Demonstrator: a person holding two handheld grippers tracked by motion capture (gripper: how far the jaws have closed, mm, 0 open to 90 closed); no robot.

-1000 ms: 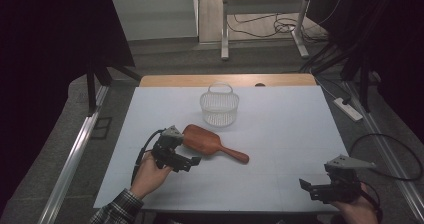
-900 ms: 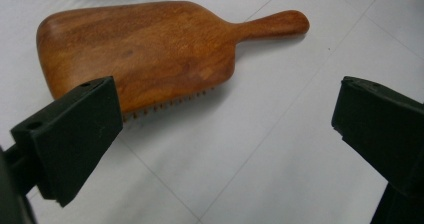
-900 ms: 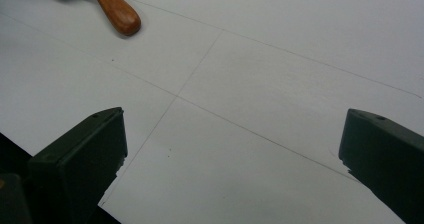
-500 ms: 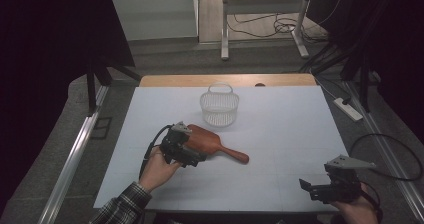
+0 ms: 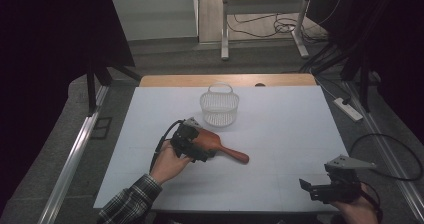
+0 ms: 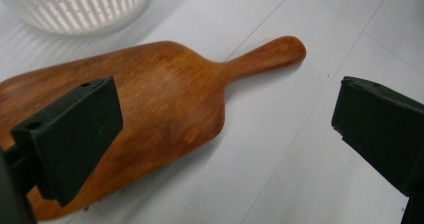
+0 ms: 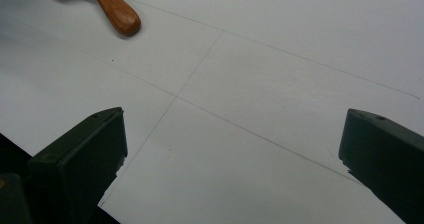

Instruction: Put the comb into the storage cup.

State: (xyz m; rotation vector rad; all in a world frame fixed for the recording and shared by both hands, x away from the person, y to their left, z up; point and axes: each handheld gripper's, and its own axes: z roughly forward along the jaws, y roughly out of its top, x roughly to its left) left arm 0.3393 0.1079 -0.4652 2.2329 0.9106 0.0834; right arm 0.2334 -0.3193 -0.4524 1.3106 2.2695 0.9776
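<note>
A: From the high view, where is the wooden brush (image 5: pixel 215 144)?

B: It lies flat on the desk (image 5: pixel 280 124), left of the middle and nearer the front edge than the back, its handle aimed toward the right front corner. The white basket (image 5: pixel 219 107) stands just behind it, toward the back edge. The left gripper (image 5: pixel 196 145) sits over the broad head of the brush, the person's hand behind it. The right gripper (image 5: pixel 320 189) rests at the front edge near the right front corner, well apart from the brush.

A: And the left gripper view?

B: The left gripper (image 6: pixel 225 129) has its jaws spread wide. One jaw hangs over the brush head (image 6: pixel 150 109); the other is over bare desk beyond the head's edge. Nothing is clamped. The basket (image 6: pixel 80 6) shows at the top, close to the brush.

A: The right gripper view?

B: The right gripper (image 7: pixel 232 154) also has its jaws wide apart, holding nothing, over the bare white desk (image 7: pixel 280 74) with its thin pencil lines. The end of the brush handle (image 7: pixel 115 9) shows far off at the top left.
</note>
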